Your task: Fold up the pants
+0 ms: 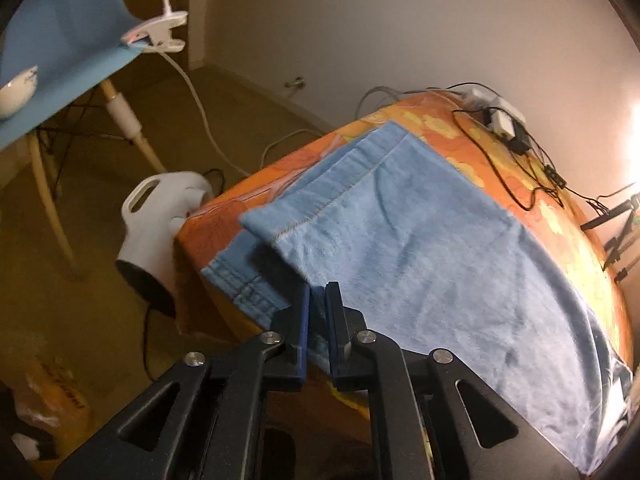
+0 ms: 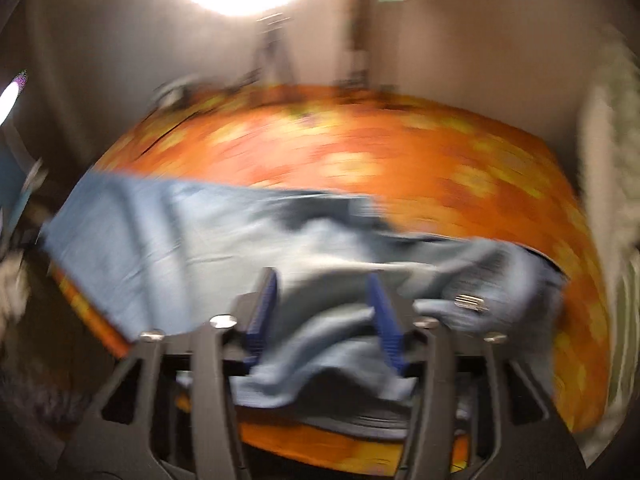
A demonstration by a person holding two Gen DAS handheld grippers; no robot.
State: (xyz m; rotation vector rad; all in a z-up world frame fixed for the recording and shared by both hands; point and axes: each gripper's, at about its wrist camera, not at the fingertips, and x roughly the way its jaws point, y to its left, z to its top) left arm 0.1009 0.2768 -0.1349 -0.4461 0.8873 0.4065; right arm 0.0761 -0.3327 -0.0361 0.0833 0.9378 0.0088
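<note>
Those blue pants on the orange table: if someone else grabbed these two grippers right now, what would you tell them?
Left gripper: nearly shut, pinching the pants at their near edge.
Right gripper: open, bunched cloth between its fingers, not clamped.
Pants lie spread across the orange table; one corner is turned over near the hem.
Done: a fold has begun.
Left: finish the folds and flatten.

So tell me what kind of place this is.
Most likely a room in a home: a table under an orange floral cloth with blue pants spread on it, a blue chair alongside, and a white fan heater on the floor.
</note>
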